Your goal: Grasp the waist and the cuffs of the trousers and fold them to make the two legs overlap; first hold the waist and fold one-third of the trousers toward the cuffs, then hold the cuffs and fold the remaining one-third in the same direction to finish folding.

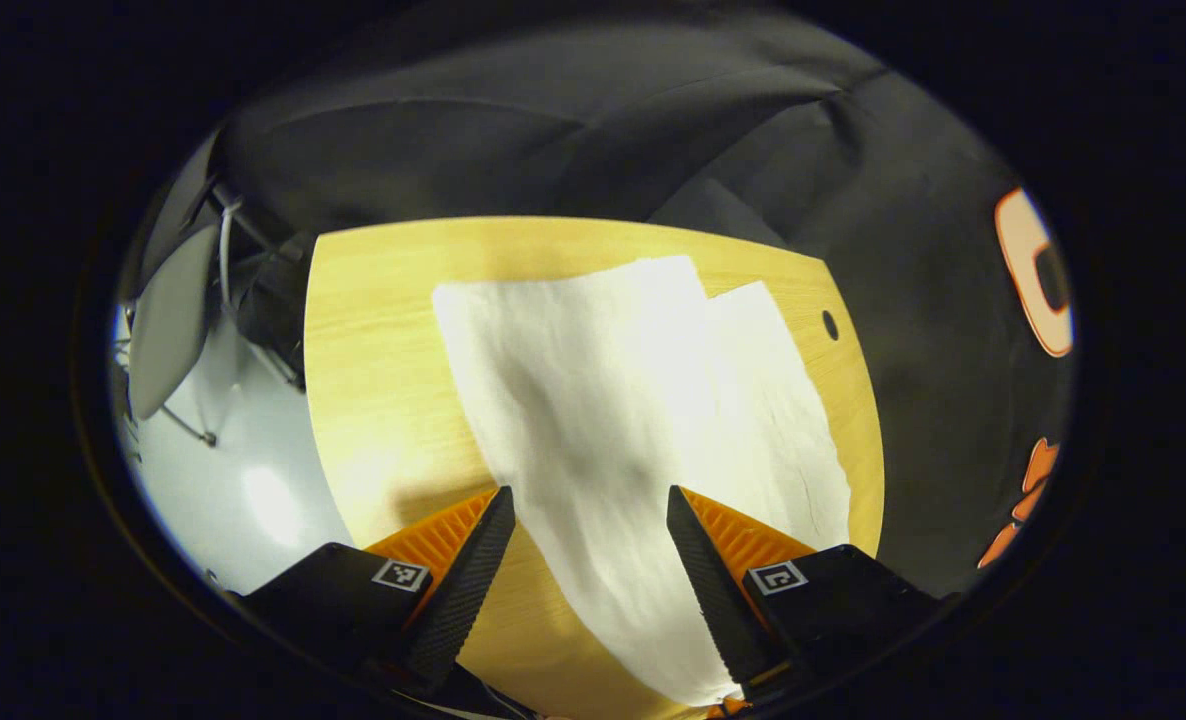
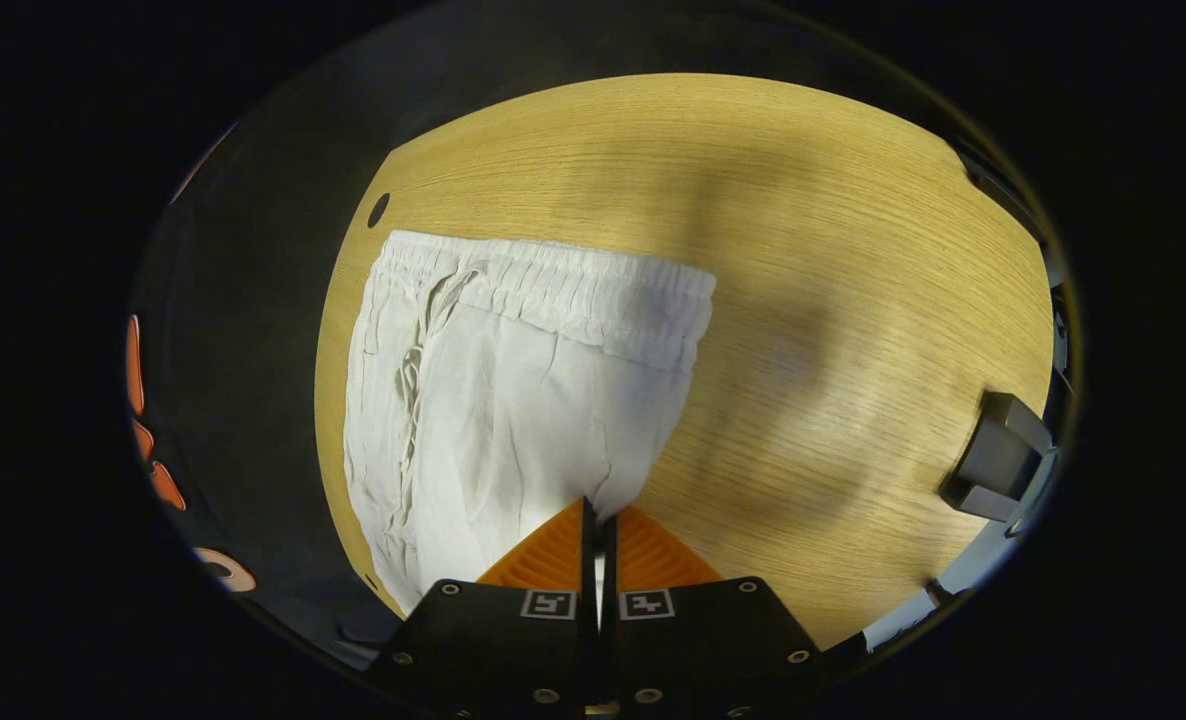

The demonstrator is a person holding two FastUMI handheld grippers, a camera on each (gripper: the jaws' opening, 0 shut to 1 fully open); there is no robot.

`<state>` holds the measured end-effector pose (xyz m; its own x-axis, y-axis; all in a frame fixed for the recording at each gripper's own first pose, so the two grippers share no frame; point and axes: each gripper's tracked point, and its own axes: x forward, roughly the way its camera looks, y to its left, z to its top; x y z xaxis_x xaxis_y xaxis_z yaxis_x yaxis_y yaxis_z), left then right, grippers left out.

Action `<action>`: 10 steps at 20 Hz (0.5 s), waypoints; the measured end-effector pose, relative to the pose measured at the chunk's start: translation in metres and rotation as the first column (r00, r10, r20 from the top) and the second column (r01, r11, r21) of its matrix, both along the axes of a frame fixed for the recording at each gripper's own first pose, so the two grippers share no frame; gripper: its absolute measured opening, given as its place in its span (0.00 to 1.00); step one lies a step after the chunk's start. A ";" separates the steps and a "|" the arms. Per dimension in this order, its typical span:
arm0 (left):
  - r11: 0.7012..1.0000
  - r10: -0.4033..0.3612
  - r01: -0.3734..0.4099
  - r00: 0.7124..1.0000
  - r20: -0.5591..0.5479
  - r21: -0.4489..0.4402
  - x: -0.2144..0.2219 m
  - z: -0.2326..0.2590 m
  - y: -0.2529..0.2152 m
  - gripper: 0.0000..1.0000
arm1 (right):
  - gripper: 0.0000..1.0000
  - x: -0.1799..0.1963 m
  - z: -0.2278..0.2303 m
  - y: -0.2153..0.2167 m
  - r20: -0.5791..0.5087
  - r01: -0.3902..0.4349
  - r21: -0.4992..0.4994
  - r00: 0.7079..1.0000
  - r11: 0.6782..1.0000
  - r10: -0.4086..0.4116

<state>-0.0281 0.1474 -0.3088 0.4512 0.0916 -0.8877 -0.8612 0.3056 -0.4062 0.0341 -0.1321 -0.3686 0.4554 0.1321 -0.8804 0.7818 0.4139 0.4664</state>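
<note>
White trousers (image 1: 613,400) lie flat on the wooden table (image 1: 383,330), one leg over the other, with both cuffs (image 1: 693,280) at the far end. My left gripper (image 1: 585,500) hovers open above the near part of the legs, and the cloth passes under the gap between its fingers. In the right gripper view the trousers (image 2: 493,400) show their elastic waist (image 2: 573,285) and a drawstring (image 2: 423,330) toward the far side. My right gripper (image 2: 599,512) is shut on the near edge of the cloth, a thin strip of white showing between its fingers.
A small round hole (image 1: 830,324) pierces the table near the cuffs. A grey chair (image 1: 168,320) stands on the pale floor off the table's left edge. A dark grey block (image 2: 998,455) sits at the table's right edge. Bare wood (image 2: 833,300) lies right of the waist.
</note>
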 end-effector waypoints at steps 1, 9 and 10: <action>1.000 0.013 -0.013 1.000 -0.010 -0.023 0.000 -0.004 -0.003 1.00 | 0.01 0.000 0.000 0.000 0.002 0.002 0.002 1.000 1.000 -0.002; 0.998 0.038 -0.038 0.999 0.001 -0.052 0.006 -0.006 -0.004 1.00 | 0.01 0.001 -0.001 0.001 0.003 0.006 0.018 1.000 1.000 -0.006; 0.998 0.041 -0.041 0.999 0.001 -0.049 0.007 -0.007 -0.002 1.00 | 0.01 0.001 -0.001 0.000 0.004 0.005 0.021 1.000 1.000 -0.005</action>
<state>-0.0207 0.1454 -0.3159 0.4495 0.0665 -0.8908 -0.8719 0.2497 -0.4213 0.0349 -0.1318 -0.3695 0.4593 0.1487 -0.8757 0.7819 0.4002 0.4780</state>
